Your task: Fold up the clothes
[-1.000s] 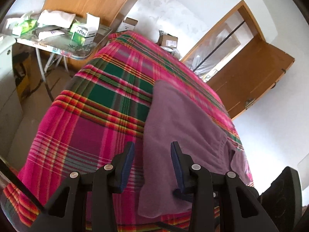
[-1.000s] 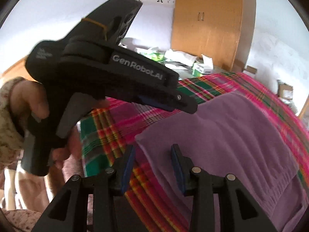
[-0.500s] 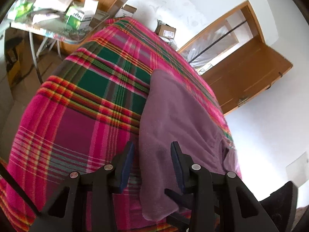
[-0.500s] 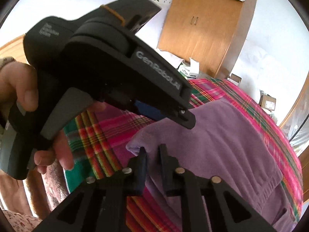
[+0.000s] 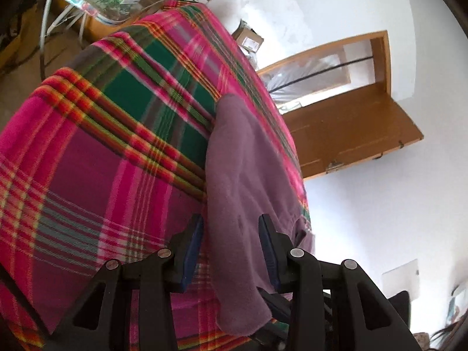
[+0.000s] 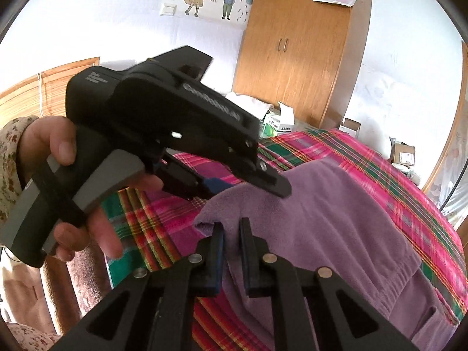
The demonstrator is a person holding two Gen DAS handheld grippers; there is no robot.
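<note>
A purple fleece garment [image 5: 242,161] lies lengthwise on a bed covered by a pink and green plaid blanket [image 5: 102,161]. My left gripper [image 5: 231,234] is open just over the garment's near end, one finger on each side of the cloth's left edge. From the right wrist view, a hand [image 6: 58,146] holds the left gripper [image 6: 245,184] with its tips resting at the purple garment [image 6: 336,219]. My right gripper [image 6: 231,234] is shut on the garment's near corner, and the cloth bunches up between its pads. The plaid blanket [image 6: 365,158] shows on both sides.
A cluttered side table [image 5: 96,0] stands past the bed's far left corner. Cardboard boxes [image 5: 248,39] sit on the floor by the far wall. A wooden door [image 5: 351,134] stands ajar on the right. A wooden wardrobe [image 6: 298,49] rises behind the table.
My right gripper's jaws have closed onto the purple corner and raised it a little. My left gripper has rolled and dropped closer over the garment's near end, still open.
</note>
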